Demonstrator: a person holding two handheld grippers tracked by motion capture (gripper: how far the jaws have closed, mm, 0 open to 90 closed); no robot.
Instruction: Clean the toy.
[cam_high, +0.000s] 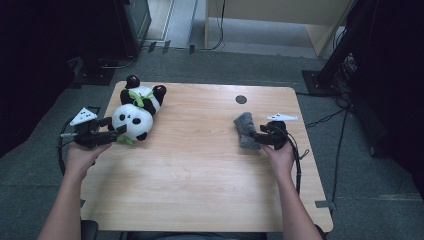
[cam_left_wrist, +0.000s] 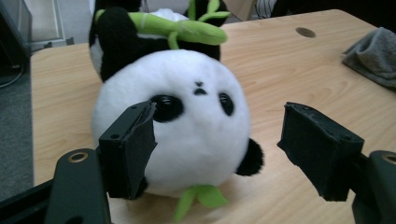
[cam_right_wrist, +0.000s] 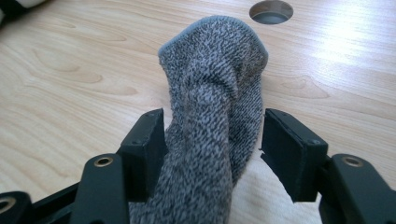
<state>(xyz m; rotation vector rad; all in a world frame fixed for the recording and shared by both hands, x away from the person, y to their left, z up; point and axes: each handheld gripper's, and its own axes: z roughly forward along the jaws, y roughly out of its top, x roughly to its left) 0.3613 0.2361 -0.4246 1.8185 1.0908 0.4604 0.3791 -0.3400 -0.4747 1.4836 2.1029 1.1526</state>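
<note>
The counter (cam_high: 200, 165) is a light wood top with a small round hole (cam_high: 241, 99) near its far edge.

The biggest thing on it is a toy panda (cam_high: 135, 112). It lies at the far left corner, its round white head toward the person and its black and white body stretching away behind. A green bamboo stick (cam_left_wrist: 182, 29) lies across its chest, and a green leaf (cam_left_wrist: 201, 198) pokes out under its chin.

The left gripper (cam_high: 111, 132) sits just to the left of the panda's head. Its jaws are spread wide. In the left gripper view one pad is in front of the panda's cheek and the other stands well off to the side, so nothing is held. The head lies straight ahead of the gripper, and the left hand is the near one for it.

A grey sock (cam_high: 245, 130) lies on the right side. Its long way runs from the hole toward the person. The right gripper (cam_high: 259, 137) comes at its near end. The sock sits between the jaws, touching one pad, with a gap before the other, so the gripper looks part open and not squeezing.
</note>
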